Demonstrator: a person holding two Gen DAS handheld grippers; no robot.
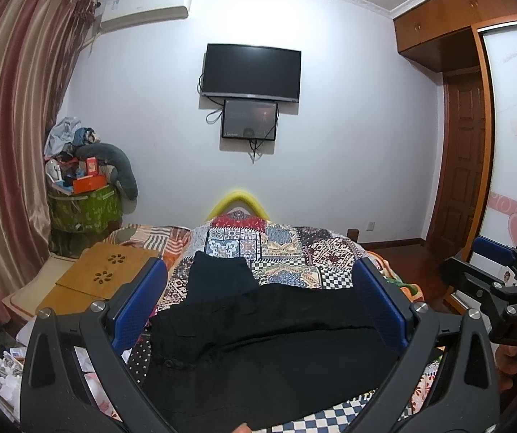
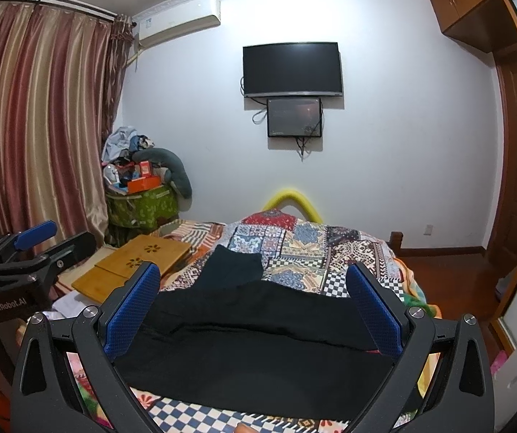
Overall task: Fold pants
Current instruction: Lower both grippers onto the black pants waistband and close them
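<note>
**Pre-grasp over spread pants**

Left wrist: my left gripper (image 1: 258, 299) hangs wide open, empty, over black pants (image 1: 265, 342) lying on the patchwork bedspread (image 1: 287, 249).

Right wrist: my right gripper (image 2: 253, 305) is equally wide, holding nothing. Folding looks unstarted; next I'd drop and pinch an edge.

Home bedroom: quilted bed (image 1: 294, 249), curtains (image 1: 13, 126), wall-mounted TV (image 1: 251, 72), probably a wardrobe (image 1: 435, 21).

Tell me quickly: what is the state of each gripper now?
Left gripper: open, holding nothing, above the black pants.
Right gripper: open, holding nothing, above the same pants.
</note>
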